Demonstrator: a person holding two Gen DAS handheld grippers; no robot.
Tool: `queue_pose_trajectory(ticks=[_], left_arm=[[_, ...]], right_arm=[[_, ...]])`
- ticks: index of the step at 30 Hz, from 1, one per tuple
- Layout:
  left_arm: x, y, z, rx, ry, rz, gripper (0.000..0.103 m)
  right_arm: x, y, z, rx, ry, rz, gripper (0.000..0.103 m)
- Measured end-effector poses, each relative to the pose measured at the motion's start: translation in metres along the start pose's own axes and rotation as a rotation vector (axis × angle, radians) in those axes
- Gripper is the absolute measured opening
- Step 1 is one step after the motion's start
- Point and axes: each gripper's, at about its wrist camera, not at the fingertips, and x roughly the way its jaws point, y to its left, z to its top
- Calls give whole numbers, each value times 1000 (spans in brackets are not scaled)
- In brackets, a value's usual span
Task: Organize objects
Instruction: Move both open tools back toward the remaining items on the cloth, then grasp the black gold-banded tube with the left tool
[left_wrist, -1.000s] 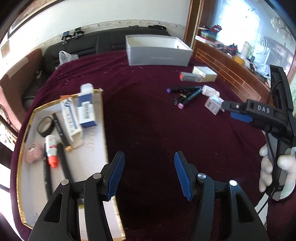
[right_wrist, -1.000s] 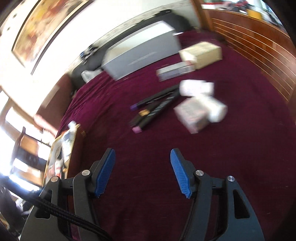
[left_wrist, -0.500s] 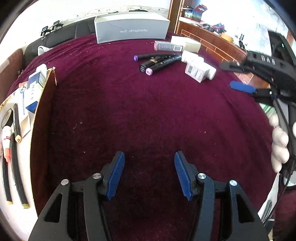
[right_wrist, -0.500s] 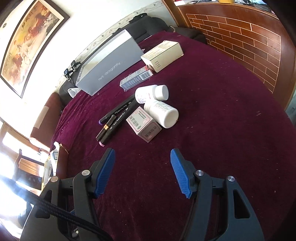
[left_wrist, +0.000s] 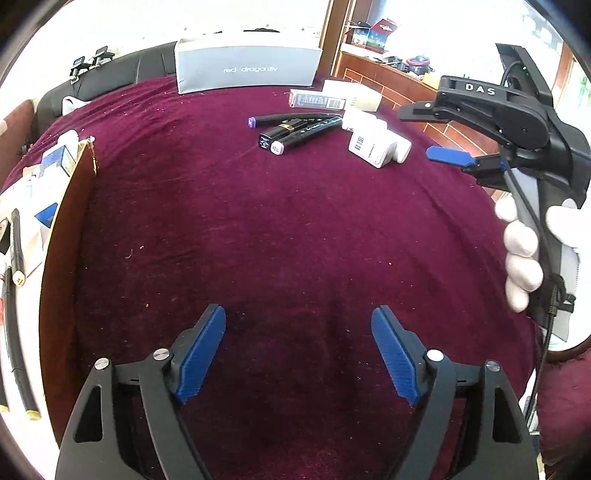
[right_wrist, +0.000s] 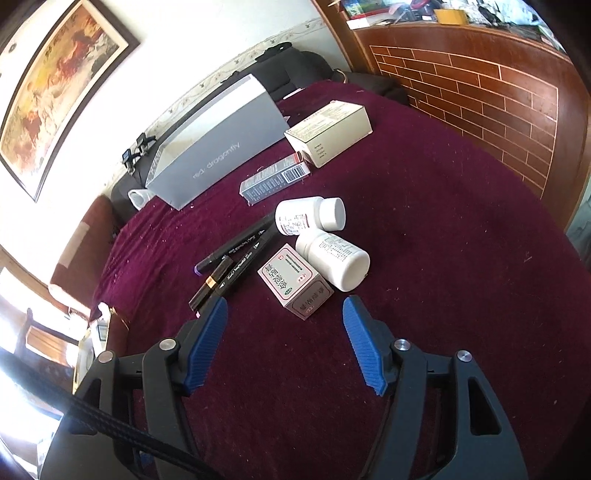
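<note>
While empty, right hand-held gripper (right_wrist: 284, 308) gapes near pink box (right_wrist: 295, 281).

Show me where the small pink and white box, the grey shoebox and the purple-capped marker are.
small pink and white box (right_wrist: 291, 280): right wrist view, top face.
grey shoebox (right_wrist: 218, 162): right wrist view, lettered side.
purple-capped marker (left_wrist: 284, 118): left wrist view, black barrel.

Two white bottles (right_wrist: 325, 236) lie beside a pink box (right_wrist: 295, 280) and seemingly three black markers (right_wrist: 236, 264).
</note>
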Motion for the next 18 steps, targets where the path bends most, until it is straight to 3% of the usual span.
queue_pose_trajectory(ticks=[18], left_arm=[[0,0,-2,0,1,-5,81]], right_arm=[[-1,2,8,-19,-17,4,67]])
